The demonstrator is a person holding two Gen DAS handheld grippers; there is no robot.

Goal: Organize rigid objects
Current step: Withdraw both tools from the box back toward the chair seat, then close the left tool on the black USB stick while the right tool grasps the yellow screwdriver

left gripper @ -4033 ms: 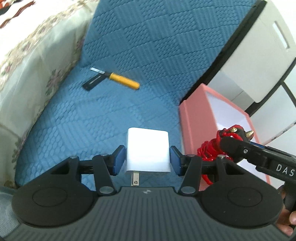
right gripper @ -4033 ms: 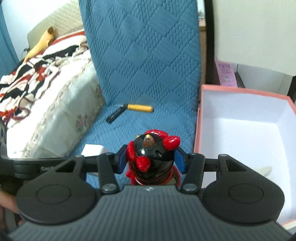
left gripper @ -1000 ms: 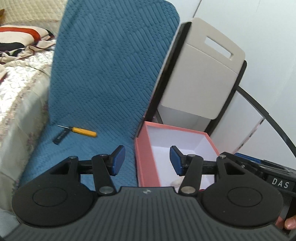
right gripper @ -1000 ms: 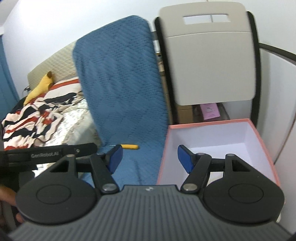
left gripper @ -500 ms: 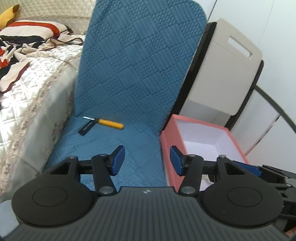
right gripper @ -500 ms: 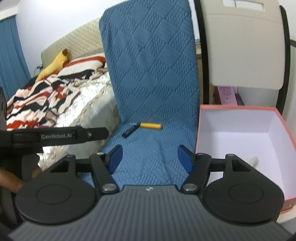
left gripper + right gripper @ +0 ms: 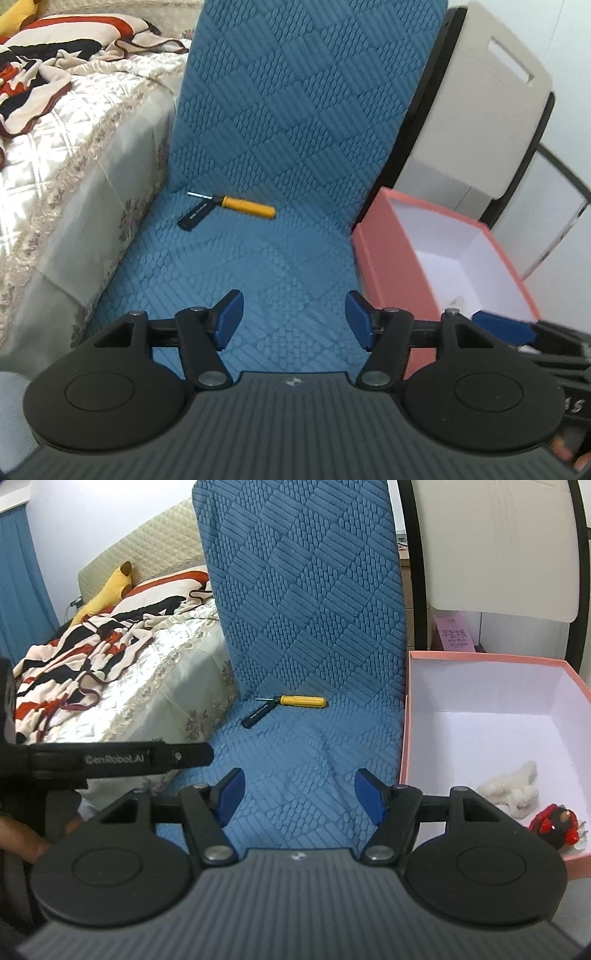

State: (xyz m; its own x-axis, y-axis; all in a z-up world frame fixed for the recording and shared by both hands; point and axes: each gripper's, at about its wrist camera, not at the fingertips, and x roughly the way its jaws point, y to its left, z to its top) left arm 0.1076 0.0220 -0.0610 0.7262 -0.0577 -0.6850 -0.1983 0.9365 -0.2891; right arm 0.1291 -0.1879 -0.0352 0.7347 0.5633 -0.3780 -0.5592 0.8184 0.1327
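A yellow-handled screwdriver and a small black stick lie together at the back of the blue quilted seat. The pink box stands to the right of the seat. Inside it lie a red and black figurine and a white fluffy thing. My left gripper hovers over the seat's front with its jaws opening and nothing between them. My right gripper is open and empty, beside the box's left wall.
A bed with a pale quilt and a striped blanket borders the seat on the left. A beige chair back rises behind the box. A person's hand holds the left gripper's handle.
Both grippers have sunk and swung left from the box toward the seat. The left jaws stand wider than before. Earlier each held an object, a white charger and the figurine; both are empty now.
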